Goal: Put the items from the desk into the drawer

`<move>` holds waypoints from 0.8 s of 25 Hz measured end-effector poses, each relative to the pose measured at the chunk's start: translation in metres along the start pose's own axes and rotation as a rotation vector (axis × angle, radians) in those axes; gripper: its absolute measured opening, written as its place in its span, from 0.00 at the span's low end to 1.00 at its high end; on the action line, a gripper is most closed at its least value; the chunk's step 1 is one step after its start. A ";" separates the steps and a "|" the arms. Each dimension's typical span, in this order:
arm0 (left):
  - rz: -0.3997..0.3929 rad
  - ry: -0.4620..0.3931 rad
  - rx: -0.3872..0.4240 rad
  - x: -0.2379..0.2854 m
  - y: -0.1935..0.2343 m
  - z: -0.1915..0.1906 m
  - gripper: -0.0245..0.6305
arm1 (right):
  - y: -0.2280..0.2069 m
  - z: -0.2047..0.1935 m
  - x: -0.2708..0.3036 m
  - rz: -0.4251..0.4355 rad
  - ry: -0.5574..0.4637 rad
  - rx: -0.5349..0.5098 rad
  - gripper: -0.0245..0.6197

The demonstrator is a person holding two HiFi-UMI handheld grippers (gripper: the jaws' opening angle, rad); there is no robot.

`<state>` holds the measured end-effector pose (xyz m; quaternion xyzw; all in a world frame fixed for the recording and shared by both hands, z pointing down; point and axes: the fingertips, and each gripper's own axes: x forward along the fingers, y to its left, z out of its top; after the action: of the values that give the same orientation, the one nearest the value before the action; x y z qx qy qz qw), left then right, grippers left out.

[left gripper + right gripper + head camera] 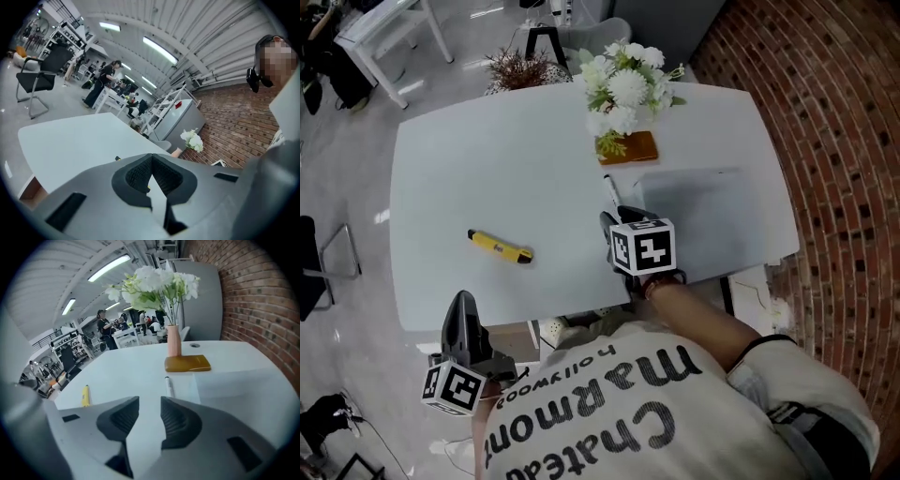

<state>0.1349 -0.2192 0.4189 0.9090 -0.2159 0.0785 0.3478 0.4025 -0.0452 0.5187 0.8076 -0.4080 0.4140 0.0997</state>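
A yellow cutter (499, 246) (86, 395) lies on the white desk (487, 169), left of centre. A white pen with a dark cap (611, 194) (169, 386) lies near the middle, just beyond my right gripper (609, 223) (150, 401). That gripper hangs over the desk's near edge, tilted down, its jaws open with bare desk between them. My left gripper (464, 302) (151, 158) is low at the left, in front of the desk's near edge. Its pads meet at the tips, shut on nothing. I see no drawer clearly.
White flowers (623, 80) (154, 282) stand in a pink vase (174, 340) by an amber tray (629, 148) (187, 363) at the back. A pale mat (703, 202) lies at the right. A brick wall (844, 141) runs along the right; a chair (314, 262) stands at the left.
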 end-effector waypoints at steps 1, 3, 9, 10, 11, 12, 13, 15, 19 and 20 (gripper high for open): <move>-0.019 0.005 0.003 0.004 0.004 0.004 0.04 | -0.003 0.002 0.002 -0.037 -0.007 0.003 0.28; -0.050 0.022 0.004 0.011 0.010 0.008 0.04 | -0.008 0.003 0.005 -0.107 -0.008 0.002 0.32; -0.072 0.075 -0.011 0.010 0.032 0.007 0.04 | -0.020 -0.008 0.020 -0.272 0.059 -0.006 0.35; -0.074 0.079 -0.011 0.010 0.035 0.008 0.04 | -0.022 -0.008 0.023 -0.288 0.064 -0.005 0.36; -0.074 0.083 -0.011 0.009 0.038 0.009 0.04 | -0.024 -0.009 0.026 -0.298 0.068 -0.001 0.36; -0.073 0.086 -0.011 0.008 0.041 0.010 0.04 | -0.026 -0.010 0.029 -0.305 0.072 0.005 0.36; -0.071 0.088 -0.011 0.008 0.044 0.010 0.04 | -0.027 -0.012 0.032 -0.312 0.077 0.013 0.35; -0.067 0.089 -0.012 0.007 0.049 0.013 0.04 | -0.031 -0.015 0.037 -0.324 0.093 0.030 0.35; -0.060 0.083 -0.015 0.005 0.057 0.018 0.04 | -0.034 -0.022 0.042 -0.321 0.130 0.091 0.34; -0.059 0.082 -0.016 0.004 0.058 0.018 0.04 | -0.033 -0.023 0.043 -0.314 0.132 0.110 0.33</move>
<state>0.1122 -0.2717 0.4412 0.9082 -0.1754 0.1037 0.3656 0.4275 -0.0368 0.5713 0.8366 -0.2464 0.4671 0.1455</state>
